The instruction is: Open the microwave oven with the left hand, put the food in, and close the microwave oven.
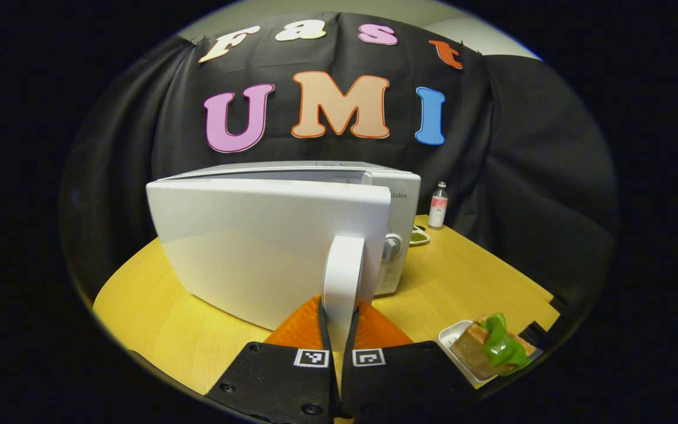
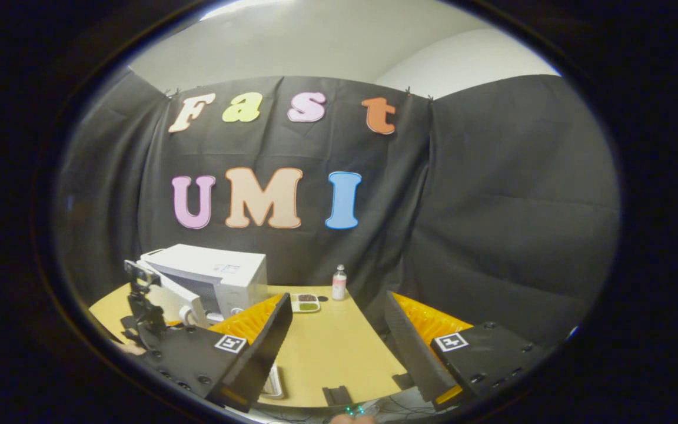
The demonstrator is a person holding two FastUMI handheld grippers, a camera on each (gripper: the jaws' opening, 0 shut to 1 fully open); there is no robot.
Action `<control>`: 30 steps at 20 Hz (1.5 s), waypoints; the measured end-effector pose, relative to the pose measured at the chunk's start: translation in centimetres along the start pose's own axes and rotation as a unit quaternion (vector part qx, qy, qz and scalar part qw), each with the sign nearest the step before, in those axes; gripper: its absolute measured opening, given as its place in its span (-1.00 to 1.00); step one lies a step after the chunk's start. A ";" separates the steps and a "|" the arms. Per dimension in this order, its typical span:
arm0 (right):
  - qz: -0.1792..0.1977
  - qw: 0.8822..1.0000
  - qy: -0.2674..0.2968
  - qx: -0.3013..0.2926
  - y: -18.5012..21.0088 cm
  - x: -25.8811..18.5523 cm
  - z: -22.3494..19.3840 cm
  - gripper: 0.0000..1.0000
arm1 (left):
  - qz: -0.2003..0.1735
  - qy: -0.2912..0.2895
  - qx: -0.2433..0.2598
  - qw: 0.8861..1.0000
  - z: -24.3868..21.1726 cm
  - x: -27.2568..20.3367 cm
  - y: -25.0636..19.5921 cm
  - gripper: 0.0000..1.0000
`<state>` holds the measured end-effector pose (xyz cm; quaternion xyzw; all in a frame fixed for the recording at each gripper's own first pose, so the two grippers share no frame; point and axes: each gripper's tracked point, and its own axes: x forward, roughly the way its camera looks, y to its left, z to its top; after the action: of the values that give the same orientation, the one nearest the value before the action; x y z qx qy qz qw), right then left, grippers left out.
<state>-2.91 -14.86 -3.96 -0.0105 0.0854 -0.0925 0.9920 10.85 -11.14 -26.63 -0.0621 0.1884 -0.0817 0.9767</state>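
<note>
The left gripper is clamped on the white door handle of the microwave oven, both orange fingers pressing its lower end. The door stands swung partly out from the oven body. Low at the right of the left gripper view, the food, a sandwich with a green leaf, sits in a white tray on the yellow table. Farther back, beside the oven, stand a small dish and a bottle. The right gripper hangs above the table with fingers spread wide, holding nothing
</note>
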 end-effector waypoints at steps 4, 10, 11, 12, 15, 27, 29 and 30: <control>0.039 0.999 0.000 0.003 4.0 0.3 -0.1 0.94 | -0.004 0.023 0.005 1.000 -1.7 -5.4 3.2 -0.99; 0.092 0.995 -0.005 0.026 10.6 -0.2 0.5 0.94 | 0.044 0.026 -0.017 0.999 -3.1 -11.3 9.9 -0.99; 0.099 0.995 -0.004 0.025 11.7 -0.2 0.4 0.94 | 0.056 0.026 -0.017 0.998 -3.3 -12.0 11.2 -0.99; 0.104 0.994 -0.002 0.023 12.7 -0.3 0.5 0.94 | 0.067 0.025 -0.018 0.997 -3.5 -12.7 12.5 -0.99; 0.111 0.993 -0.005 0.028 14.9 -1.1 0.9 0.94 | 0.092 0.025 -0.026 0.995 -3.7 -14.6 16.5 -1.00; 0.057 0.998 -0.017 0.017 17.6 -4.4 1.3 0.93 | 0.081 0.034 -0.037 0.995 -3.9 -16.7 23.1 -1.00; 0.047 0.999 -0.019 0.012 17.4 -4.7 1.3 0.93 | 0.078 0.034 -0.035 0.996 -3.8 -16.7 23.0 -1.00; 0.044 0.999 -0.017 0.009 17.4 -4.9 1.2 0.93 | 0.070 0.036 -0.034 0.996 -4.0 -16.7 22.7 -1.00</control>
<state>-4.26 3.10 -2.62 0.0006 0.0682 -0.0497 0.9964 -2.84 13.82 -27.77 -0.0786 0.2295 -0.0093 0.9701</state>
